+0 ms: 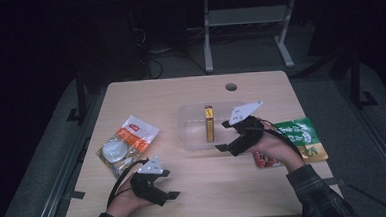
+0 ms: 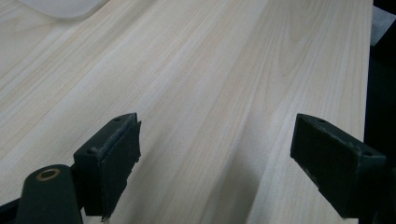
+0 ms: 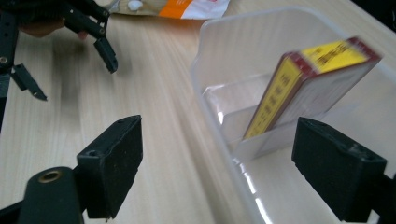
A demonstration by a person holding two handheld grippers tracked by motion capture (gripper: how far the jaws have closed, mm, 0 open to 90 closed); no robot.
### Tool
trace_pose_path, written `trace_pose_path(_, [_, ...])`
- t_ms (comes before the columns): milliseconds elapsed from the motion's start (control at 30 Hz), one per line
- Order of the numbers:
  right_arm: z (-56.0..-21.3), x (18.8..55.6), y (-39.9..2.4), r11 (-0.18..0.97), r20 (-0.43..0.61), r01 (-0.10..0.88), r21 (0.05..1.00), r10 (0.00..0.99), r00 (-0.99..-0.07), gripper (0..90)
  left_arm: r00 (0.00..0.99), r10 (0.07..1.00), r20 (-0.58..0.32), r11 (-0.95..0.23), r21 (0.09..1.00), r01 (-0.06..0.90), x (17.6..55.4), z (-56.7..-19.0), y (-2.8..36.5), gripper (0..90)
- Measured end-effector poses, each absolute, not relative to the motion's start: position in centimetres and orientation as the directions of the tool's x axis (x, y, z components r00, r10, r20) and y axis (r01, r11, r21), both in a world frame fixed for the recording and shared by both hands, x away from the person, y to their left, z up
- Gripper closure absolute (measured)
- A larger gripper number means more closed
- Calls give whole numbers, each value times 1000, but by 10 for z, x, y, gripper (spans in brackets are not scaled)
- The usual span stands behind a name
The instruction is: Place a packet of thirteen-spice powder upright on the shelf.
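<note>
Box stands in the clear bin, released.
My right gripper and left gripper both gape empty; next, fetch the green packet from the counter.

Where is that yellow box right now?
In the high view, the yellow box stands on edge inside the clear plastic tub at mid-table, just left of the right gripper.

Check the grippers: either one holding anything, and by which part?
Nothing held. The left gripper is open over bare table. The right gripper is open too, by the clear plastic bin, where the yellow-and-red box stands free of its pads.
</note>
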State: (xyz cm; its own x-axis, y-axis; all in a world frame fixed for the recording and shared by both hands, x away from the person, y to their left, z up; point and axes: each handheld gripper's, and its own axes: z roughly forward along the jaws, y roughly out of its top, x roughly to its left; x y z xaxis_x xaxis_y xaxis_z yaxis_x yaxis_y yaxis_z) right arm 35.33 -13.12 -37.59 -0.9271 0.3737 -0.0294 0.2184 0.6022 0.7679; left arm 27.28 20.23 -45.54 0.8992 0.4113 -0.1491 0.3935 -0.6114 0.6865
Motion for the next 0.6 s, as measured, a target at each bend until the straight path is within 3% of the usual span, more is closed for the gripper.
trace_pose_path(367, [-400,309,-147,606,-33,255,754,422,-906,165,894,420,-157,-590,701,401,273,-458,204,153])
trace_pose_path(600, [-410,295,-186,543,-8,333,771,531,-847,176,893,423,-152,-592,700,400,272,-458,204,153])
